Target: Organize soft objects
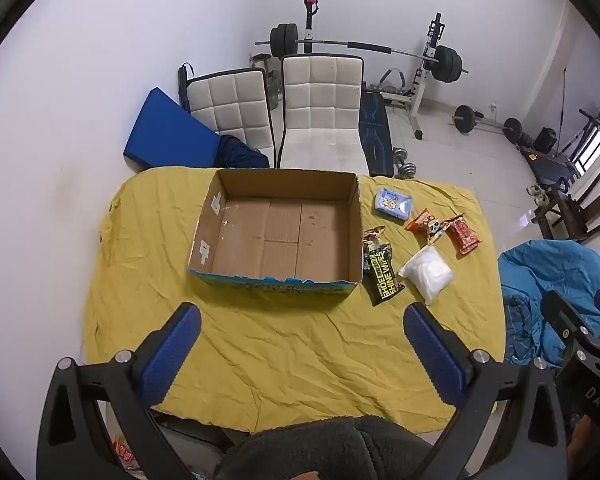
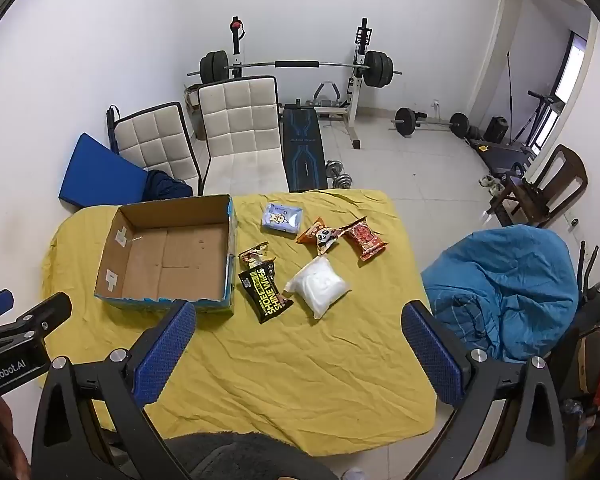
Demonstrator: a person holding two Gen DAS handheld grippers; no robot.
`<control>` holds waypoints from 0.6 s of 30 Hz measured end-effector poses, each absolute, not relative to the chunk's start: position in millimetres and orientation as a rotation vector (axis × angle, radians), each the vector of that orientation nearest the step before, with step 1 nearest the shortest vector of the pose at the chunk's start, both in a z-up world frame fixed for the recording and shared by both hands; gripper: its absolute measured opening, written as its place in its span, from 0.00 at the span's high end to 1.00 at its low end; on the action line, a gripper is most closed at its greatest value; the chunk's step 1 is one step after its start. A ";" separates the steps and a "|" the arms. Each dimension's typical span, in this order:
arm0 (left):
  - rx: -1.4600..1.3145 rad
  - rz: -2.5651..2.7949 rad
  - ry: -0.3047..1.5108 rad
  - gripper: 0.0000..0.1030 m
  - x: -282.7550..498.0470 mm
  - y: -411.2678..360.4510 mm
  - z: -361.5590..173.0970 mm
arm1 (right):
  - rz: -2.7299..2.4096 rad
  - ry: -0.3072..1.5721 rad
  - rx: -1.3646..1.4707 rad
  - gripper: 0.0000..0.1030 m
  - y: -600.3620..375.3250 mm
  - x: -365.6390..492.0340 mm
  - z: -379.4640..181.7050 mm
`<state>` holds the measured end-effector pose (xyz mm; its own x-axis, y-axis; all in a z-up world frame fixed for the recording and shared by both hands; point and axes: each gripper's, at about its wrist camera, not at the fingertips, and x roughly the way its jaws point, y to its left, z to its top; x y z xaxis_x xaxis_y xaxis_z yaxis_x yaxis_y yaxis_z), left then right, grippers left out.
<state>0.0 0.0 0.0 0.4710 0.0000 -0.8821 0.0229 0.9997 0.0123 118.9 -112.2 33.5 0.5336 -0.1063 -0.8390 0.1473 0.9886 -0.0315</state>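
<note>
I'm hovering both wide-open, empty grippers, left gripper (image 1: 302,334) and right gripper (image 2: 300,330), nothing packed: box (image 1: 276,236) empty, six packets (image 2: 318,286) lying right.

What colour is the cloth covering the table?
Yellow cloth, wrinkled; clearest in the right wrist view.

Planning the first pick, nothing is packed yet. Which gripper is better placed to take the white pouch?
Probably the right gripper: the white pouch lies almost straight ahead of its open fingers. For the left gripper, also open, the pouch sits off to its right, and the cardboard box lies ahead.
</note>
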 end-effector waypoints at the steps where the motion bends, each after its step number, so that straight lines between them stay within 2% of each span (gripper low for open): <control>1: 0.021 -0.015 1.078 0.00 0.0 0.1 0.0 | -0.151 0.998 0.044 0.00 -112.3 118.6 33.5; 18: 0.023 -0.027 1.059 0.00 1.3 -0.1 7.1 | -0.158 0.989 0.045 0.00 -113.9 115.7 38.7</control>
<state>1.3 -0.1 7.1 0.4896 -0.0110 -0.8719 0.0331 0.9994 0.0060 115.7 -113.9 38.7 0.5390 -0.1126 -0.8347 0.1532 0.9876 -0.0344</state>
